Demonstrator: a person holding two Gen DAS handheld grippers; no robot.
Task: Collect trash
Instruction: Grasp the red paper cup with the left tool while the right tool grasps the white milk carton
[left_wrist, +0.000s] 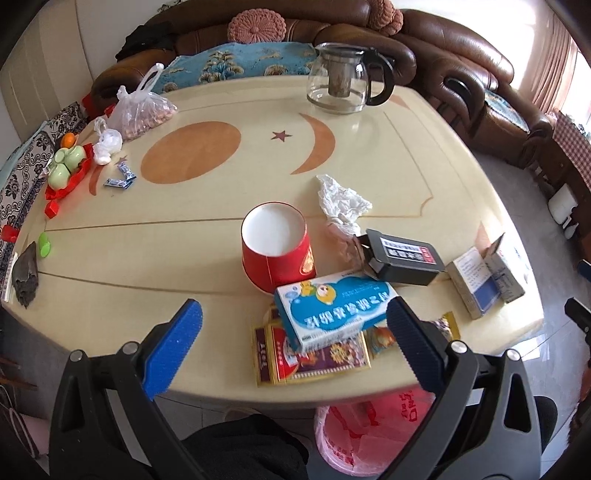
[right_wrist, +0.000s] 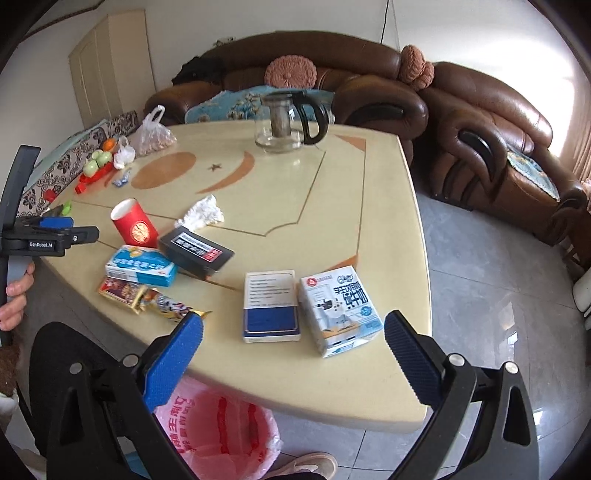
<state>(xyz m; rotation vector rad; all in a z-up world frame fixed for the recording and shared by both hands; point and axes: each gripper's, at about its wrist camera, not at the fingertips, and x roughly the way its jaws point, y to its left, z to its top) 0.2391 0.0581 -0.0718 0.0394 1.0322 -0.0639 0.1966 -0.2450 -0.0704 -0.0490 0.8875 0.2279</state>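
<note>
The pink-bagged trash bin (right_wrist: 221, 424) stood on the floor just under the near edge of the cream tabletop (right_wrist: 332, 229), and everything to be collected lay above it.

Nearest the bin, the blue-and-white medicine carton (left_wrist: 332, 314) rested tilted on a stack of glossy red-and-gold flat packets (left_wrist: 310, 358); a careless pull on the carton could drag those packets off the edge and past the bin. Beside the carton, the red paper cup (left_wrist: 277, 247) lay tipped, and it would probably roll if nudged. Behind the cup, the crumpled white tissue (left_wrist: 341, 199) touched a black box (left_wrist: 402, 258). Right of the carton, a blue-and-white flat box (right_wrist: 271, 306) and a milk carton (right_wrist: 340, 310) sat close together, so a broad grab might catch both.

The left gripper (left_wrist: 295, 321) had its jaws spread wide, holding nothing, the right pad over the medicine carton's corner; contact could not be judged. The right gripper (right_wrist: 295, 339) was likewise wide and empty, framing the flat box and the milk carton.
</note>
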